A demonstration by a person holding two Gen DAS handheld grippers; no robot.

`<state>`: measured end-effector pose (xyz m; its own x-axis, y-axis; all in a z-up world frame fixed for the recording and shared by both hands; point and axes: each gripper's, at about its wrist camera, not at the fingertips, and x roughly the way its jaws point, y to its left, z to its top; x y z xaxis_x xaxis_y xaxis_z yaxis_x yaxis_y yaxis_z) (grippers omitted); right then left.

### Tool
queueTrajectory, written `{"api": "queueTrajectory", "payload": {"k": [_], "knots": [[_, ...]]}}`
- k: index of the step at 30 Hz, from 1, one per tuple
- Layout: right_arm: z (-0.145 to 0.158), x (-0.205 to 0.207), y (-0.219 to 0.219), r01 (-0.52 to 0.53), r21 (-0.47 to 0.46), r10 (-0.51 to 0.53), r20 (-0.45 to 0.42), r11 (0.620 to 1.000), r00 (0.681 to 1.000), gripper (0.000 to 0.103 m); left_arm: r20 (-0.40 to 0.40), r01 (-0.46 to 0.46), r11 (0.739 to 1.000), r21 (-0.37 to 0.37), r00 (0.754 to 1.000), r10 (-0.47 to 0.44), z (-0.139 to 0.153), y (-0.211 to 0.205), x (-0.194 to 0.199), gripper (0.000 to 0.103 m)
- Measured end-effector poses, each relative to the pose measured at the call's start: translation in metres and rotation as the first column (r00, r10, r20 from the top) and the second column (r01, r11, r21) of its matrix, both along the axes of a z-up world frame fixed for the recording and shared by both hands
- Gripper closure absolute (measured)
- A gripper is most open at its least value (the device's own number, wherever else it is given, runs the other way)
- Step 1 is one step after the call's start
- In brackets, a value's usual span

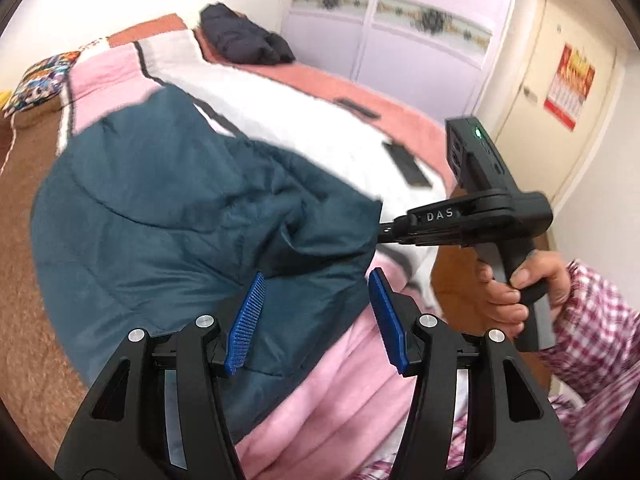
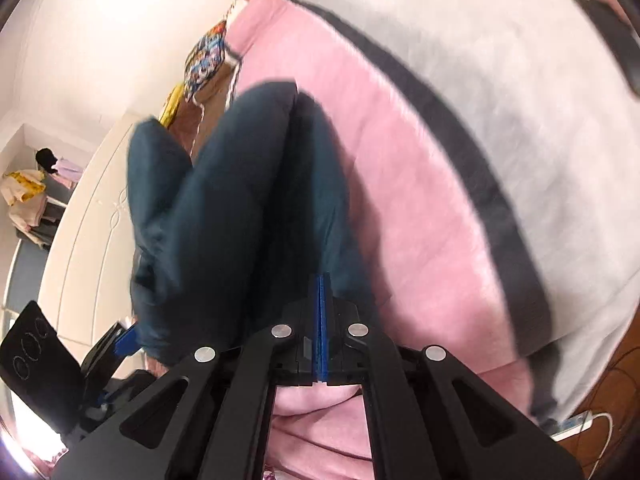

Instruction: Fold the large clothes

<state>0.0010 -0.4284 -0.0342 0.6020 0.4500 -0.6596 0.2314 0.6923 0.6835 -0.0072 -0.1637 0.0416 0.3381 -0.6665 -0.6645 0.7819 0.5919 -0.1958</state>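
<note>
Now right gripper (image 2: 322, 300) pinches teal jacket (image 1: 168, 216) edge thinly; left gripper (image 1: 316, 316) jaws wide, holding nothing. Slick fabric may slip, fold collapsing onto pink blanket (image 2: 400, 184).

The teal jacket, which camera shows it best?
Left wrist view: the jacket spreads wide over the bed, its edge pinched by the right hand-held gripper. Right wrist view shows only blurred, bunched folds up close.
</note>
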Motion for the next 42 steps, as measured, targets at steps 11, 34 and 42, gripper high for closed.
{"api": "queueTrajectory", "payload": {"k": [11, 34, 42], "knots": [[0.112, 0.017, 0.056, -0.149, -0.171, 0.183, 0.203, 0.974, 0.962, 0.096, -0.082, -0.413, 0.902, -0.122, 0.910, 0.406, 0.007, 0.119, 0.047, 0.049], [0.011, 0.084, 0.092, -0.179, -0.234, 0.144, -0.160, 0.956, 0.977, 0.097, -0.238, -0.522, 0.853, 0.029, 0.825, 0.513, -0.063, 0.094, 0.155, 0.048], [-0.011, 0.066, 0.079, -0.128, -0.160, 0.100, -0.173, 0.979, 0.980, 0.098, -0.203, -0.485, 0.873, 0.056, 0.850, 0.486, -0.065, 0.072, 0.153, 0.047]]}}
